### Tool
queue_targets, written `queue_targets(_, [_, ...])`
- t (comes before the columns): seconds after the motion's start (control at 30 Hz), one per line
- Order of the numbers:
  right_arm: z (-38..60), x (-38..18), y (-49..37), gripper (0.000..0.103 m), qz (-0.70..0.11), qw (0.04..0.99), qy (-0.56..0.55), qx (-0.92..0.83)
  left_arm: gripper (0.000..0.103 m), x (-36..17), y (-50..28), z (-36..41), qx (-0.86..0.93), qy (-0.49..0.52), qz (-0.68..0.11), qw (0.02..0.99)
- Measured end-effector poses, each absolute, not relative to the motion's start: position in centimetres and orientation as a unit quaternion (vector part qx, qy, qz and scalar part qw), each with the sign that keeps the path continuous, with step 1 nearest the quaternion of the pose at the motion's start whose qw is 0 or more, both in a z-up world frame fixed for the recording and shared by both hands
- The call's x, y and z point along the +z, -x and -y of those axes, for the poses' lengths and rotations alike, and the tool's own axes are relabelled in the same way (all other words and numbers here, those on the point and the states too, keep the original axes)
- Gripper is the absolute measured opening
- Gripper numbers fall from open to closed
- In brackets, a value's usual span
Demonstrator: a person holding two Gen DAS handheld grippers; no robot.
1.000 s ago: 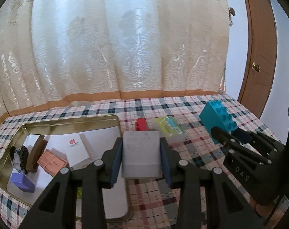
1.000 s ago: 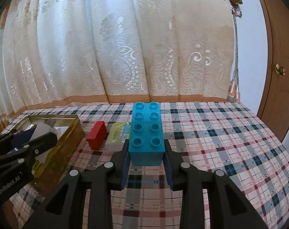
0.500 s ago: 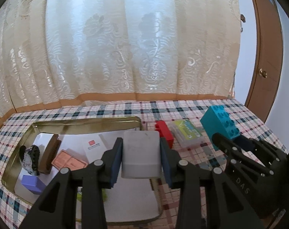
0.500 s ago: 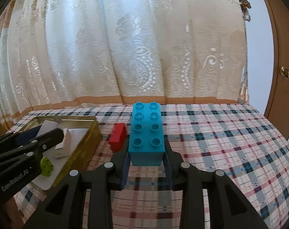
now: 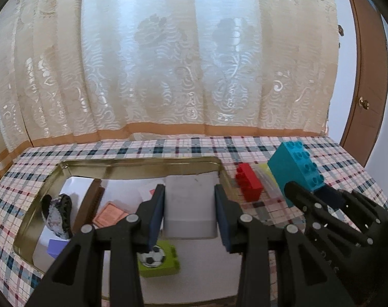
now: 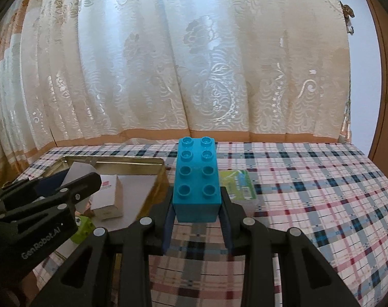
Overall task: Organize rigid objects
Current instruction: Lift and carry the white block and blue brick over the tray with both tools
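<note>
Both tongs angled downward, left tongs (image 5: 190, 208) over tin (image 5: 142, 163).

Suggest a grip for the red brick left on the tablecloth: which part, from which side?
Judging by its pose, take the red brick across its two long flat sides, coming from above. It lies apart from the gold tin, while the green-labelled box crowds its other side, so keep the fingers narrow.

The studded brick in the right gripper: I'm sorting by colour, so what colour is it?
Turquoise blue brick, clearest in the right wrist view.
</note>
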State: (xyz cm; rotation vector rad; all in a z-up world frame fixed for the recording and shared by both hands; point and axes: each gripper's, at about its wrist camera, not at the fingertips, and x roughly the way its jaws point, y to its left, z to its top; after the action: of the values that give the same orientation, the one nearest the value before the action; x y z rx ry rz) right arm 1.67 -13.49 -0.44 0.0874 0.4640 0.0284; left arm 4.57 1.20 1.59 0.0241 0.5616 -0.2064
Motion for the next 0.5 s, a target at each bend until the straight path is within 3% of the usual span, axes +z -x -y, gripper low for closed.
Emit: queue_targets(0.5, [9.0,0.0,-3.0,0.034,-0.233,0.97,-0.057,0.041,0.037,1.4,-5.9,-5.4,-0.07,-0.002,-0.278,0.958])
